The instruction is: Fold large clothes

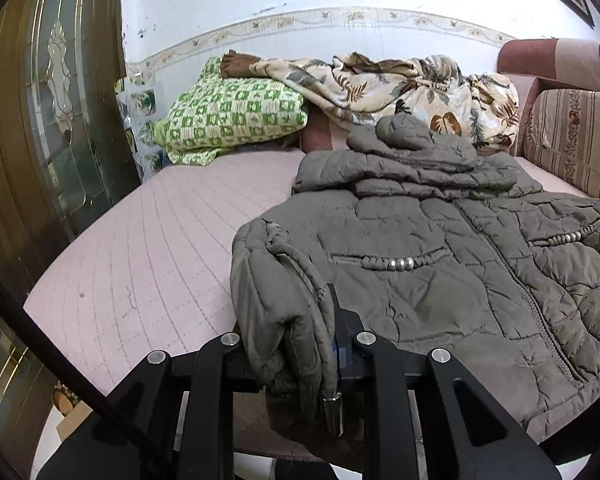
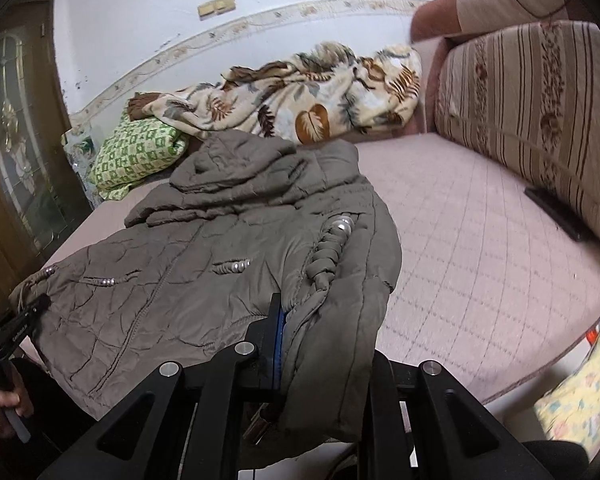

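— Holding the bottom hem of the grey quilted jacket at both corners, that's where I am. My left gripper is clamped on the hem corner on its side, padding bunched thick between the jaws, and my right gripper is pinched on the opposite hem corner in the same way.

— And the jacket itself?

— It lies front up on the pink quilted mattress, zipped, hood towards the wall and crumpled near the leaf-print blanket. The near edge is raised off the mattress where I grip it; the rest lies flat.

— So how much folding is done?

— By my reckoning, very little. I can't see the sleeves laid out to the sides, so they may be tucked in already, but I can't tell. The body is at full length. I judge the lengthwise fold, hem carried towards the hood, is only beginning, and any tidying comes after.
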`<state>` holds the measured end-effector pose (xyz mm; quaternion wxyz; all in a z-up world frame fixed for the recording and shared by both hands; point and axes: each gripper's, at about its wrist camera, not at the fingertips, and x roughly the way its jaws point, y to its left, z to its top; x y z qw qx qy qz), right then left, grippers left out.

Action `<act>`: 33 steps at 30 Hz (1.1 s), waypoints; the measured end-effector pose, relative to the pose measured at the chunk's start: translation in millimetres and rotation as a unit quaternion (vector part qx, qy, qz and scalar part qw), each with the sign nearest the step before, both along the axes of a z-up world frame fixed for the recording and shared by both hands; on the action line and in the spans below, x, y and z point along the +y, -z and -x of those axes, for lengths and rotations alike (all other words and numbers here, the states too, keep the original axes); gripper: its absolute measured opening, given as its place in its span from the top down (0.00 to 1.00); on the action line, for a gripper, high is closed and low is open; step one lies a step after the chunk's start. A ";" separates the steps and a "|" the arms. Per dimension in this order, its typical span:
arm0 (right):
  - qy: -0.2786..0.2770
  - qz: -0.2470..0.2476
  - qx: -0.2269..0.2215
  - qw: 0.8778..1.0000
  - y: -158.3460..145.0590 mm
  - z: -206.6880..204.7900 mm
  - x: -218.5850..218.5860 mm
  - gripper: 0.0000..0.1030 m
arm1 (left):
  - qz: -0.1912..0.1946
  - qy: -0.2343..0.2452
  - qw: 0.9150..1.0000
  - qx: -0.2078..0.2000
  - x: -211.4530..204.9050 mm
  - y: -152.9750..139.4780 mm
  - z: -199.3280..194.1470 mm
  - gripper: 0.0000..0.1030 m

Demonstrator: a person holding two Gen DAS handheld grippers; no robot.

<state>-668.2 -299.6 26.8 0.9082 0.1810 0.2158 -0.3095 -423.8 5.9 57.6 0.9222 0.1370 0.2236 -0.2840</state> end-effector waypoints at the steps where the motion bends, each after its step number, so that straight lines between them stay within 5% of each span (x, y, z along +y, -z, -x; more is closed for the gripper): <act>1: -0.001 0.002 -0.002 1.000 -1.5 1.2 -0.1 0.86 | 0.001 0.001 1.000 -0.004 0.3 -1.8 1.3 0.79; 19: -0.020 0.044 -0.054 0.997 -54.0 17.4 8.6 0.86 | 0.064 0.006 0.997 -0.034 19.1 -62.8 0.9 0.80; 33: -0.019 0.044 -0.080 0.996 -70.0 29.7 7.7 0.86 | 0.075 0.011 0.996 -0.049 22.6 -82.8 2.7 0.80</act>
